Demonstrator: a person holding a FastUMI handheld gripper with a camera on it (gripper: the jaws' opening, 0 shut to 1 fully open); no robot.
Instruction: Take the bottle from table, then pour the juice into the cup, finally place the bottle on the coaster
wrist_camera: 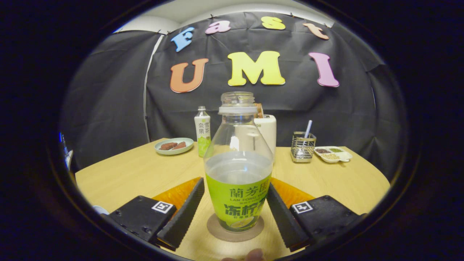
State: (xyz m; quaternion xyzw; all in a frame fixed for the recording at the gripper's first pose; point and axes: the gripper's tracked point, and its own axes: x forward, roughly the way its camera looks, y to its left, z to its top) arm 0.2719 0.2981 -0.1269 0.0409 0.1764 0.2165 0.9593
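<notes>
A clear bottle (pixel 237 170) with a green label and no cap stands upright on a round brown coaster (pixel 217 230). It is about half full of pale juice. My gripper (pixel 236 183) has a finger on each side of the bottle's body, and both fingertips (pixel 198 192) rest against its label. The jaws look shut on the bottle. A sliver of a pale rim (pixel 98 209) shows beyond the left finger's base; I cannot tell what it is.
An orange mat (pixel 179 194) lies under the fingers on the wooden table (pixel 137 174). Behind stand a plate of brown snacks (pixel 174 145), a second green-label bottle (pixel 202 132), a white appliance (pixel 268 134), a wire holder with a straw (pixel 303 146) and a divided dish (pixel 332 154). A person's fingertip (pixel 253 255) shows nearest me.
</notes>
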